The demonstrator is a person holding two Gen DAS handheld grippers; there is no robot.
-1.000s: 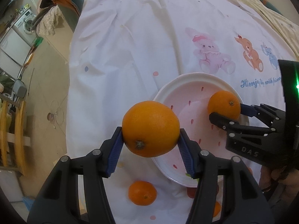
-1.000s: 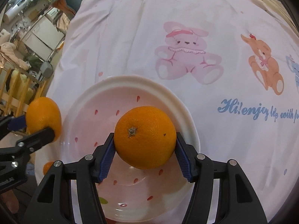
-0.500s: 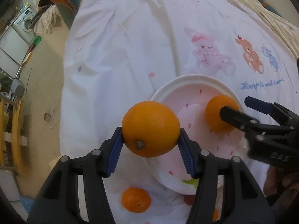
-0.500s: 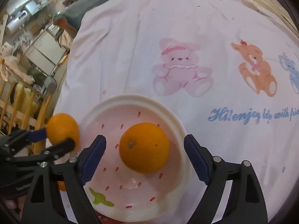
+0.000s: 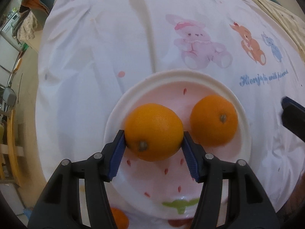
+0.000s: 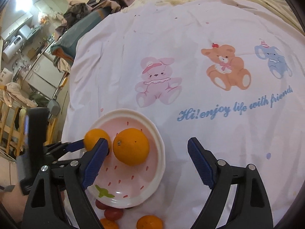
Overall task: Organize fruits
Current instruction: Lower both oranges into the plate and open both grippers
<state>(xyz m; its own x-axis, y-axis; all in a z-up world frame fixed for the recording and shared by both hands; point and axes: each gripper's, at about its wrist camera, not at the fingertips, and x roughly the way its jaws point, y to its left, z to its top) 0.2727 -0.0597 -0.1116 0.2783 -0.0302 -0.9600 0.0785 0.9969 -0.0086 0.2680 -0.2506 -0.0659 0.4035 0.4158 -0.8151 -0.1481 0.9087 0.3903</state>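
Between the blue pads of your left gripper [image 5: 153, 145] sits the held orange [image 5: 154, 131], stem end toward the camera, directly over the near-left part of the pink bowl [image 5: 171, 76]. Its neighbour, the released orange [image 5: 214, 122], rests in the bowl just to the right, the two nearly touching. Lower straight down rather than rightward. Your right gripper [image 6: 146, 162] stands wide and empty, above and beside the bowl. Outward, loose small fruit [image 6: 149, 222] lies on the bed sheet [image 6: 190, 28] near the bowl's near rim.
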